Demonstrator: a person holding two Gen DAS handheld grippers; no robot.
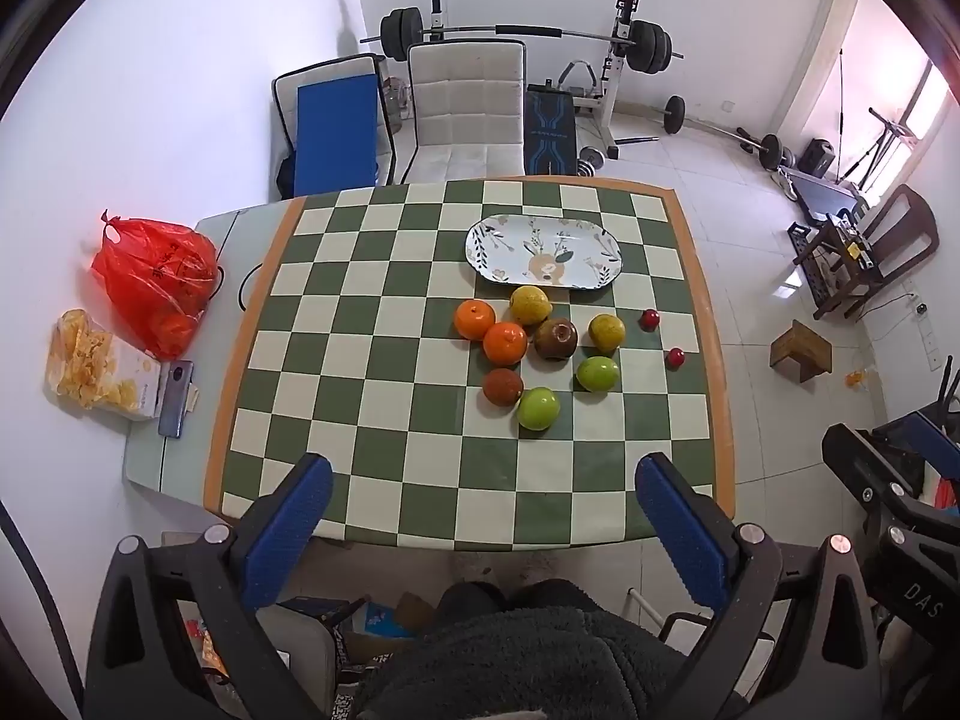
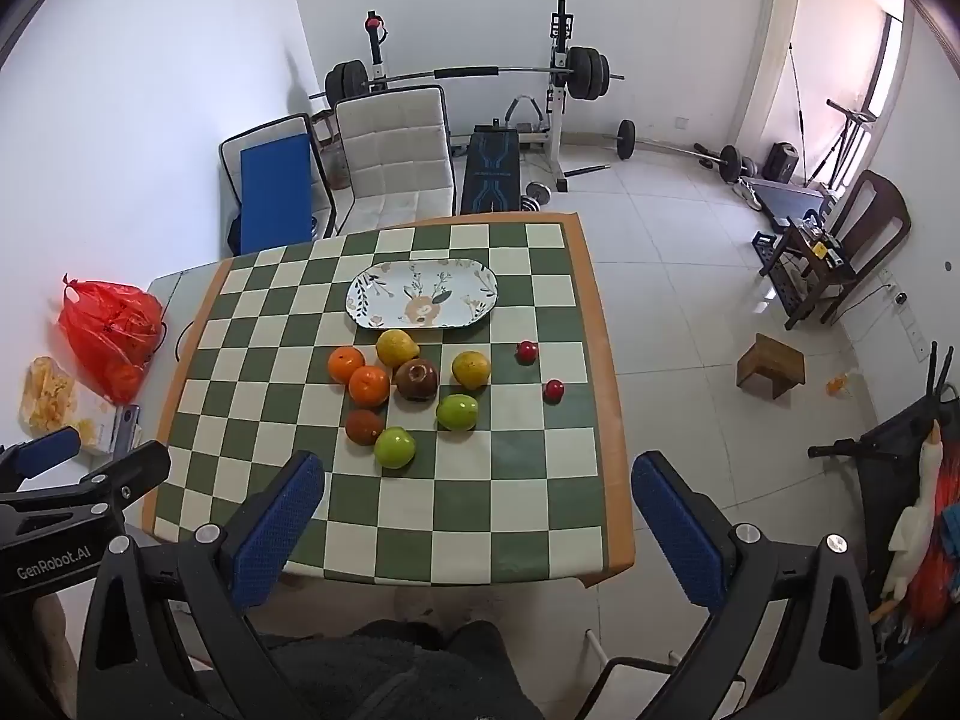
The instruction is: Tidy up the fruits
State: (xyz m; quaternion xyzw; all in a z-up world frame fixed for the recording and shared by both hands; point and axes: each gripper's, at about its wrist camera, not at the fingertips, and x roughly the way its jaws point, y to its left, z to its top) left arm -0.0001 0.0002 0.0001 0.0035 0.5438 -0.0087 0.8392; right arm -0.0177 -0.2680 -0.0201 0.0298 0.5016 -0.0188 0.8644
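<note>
Fruits (image 1: 540, 348) lie well beyond both grippers' fingers (image 1: 300, 504), spread apart, holding nothing.

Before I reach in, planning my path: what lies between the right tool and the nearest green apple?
Only bare checkered cloth, seen in the right wrist view, between right tool and green apple.

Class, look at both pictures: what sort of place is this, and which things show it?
Probably a room at home used as dining space and gym: a checkered table with fruit, a padded chair, and a barbell rack against the wall.
</note>
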